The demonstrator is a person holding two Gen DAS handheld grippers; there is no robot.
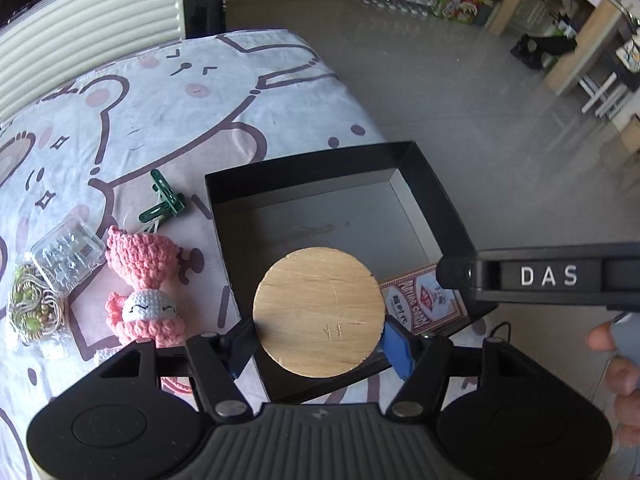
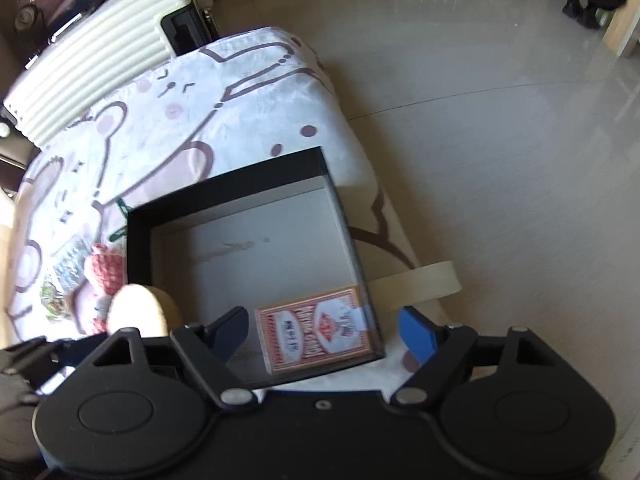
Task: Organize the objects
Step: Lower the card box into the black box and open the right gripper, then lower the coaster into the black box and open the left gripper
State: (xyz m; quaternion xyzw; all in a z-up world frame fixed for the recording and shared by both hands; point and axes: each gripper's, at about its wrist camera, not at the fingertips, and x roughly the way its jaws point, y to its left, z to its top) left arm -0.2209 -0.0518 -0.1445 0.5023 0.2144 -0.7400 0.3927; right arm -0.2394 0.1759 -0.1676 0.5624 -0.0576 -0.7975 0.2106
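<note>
Left gripper [image 1: 318, 340] is clamped on a round wooden disc [image 1: 319, 312], held over the near edge of the black box [image 1: 304, 188] on the bear-print cloth [image 1: 168, 112]. Right gripper [image 2: 322, 334] stands apart, nothing between its fingers; its body reads "DAS" in the left wrist view. A red playing-card pack [image 2: 320, 334] lies in the box's near right corner; its printing is too blurred to read with confidence. Left of the box lie a pink crochet doll [image 1: 144, 292], a green clip [image 1: 162, 200] and a clear plastic case [image 1: 66, 258].
</note>
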